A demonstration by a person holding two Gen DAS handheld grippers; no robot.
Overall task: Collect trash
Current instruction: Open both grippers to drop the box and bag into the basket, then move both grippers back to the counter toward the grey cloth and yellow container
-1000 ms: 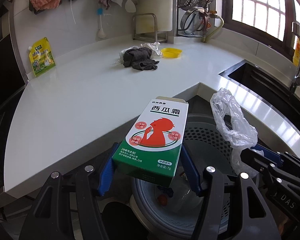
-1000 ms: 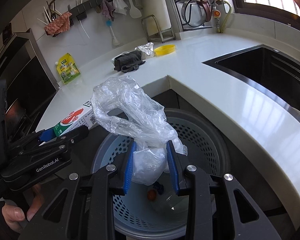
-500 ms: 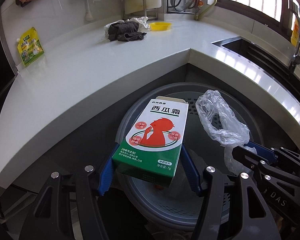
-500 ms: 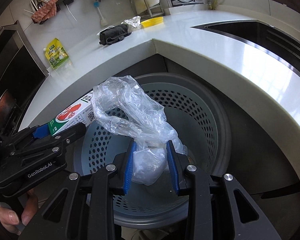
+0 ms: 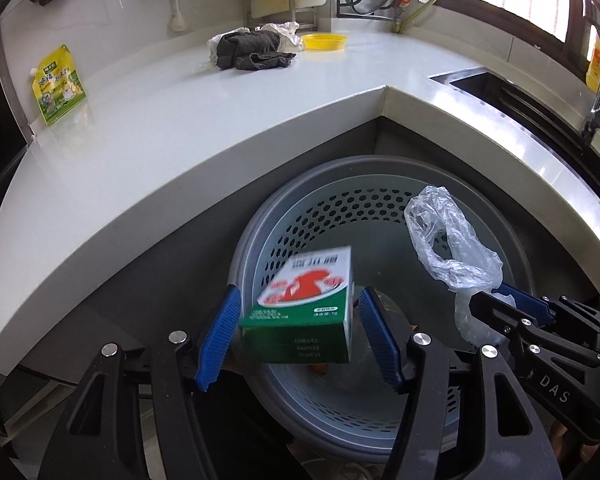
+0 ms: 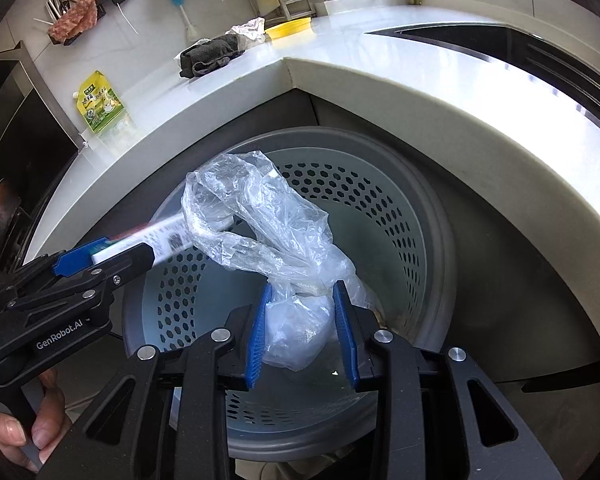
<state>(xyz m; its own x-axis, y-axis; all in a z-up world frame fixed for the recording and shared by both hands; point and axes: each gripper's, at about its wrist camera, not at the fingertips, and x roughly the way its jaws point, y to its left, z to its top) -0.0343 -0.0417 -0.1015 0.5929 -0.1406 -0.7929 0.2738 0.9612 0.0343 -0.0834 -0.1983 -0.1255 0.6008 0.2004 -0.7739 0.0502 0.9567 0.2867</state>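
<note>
left hand-held gripper [image 5: 298,332]: jaws now spread, box [image 5: 304,308] released, blurred, tipping between pads over bin [image 5: 340,208] | right hand-held gripper [image 6: 302,330]: clamped on bag [image 6: 268,232] above bin | box drop underway, bag next

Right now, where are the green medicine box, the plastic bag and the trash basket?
green medicine box [image 5: 306,300], left wrist view, printed top face.
plastic bag [image 6: 268,224], right wrist view, crumpled upper part.
trash basket [image 6: 380,196], right wrist view, perforated inner wall.

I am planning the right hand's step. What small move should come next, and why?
Probably open the right gripper: its fingers clamp the plastic bag directly over the bin, and the left gripper stands open around the box.
</note>
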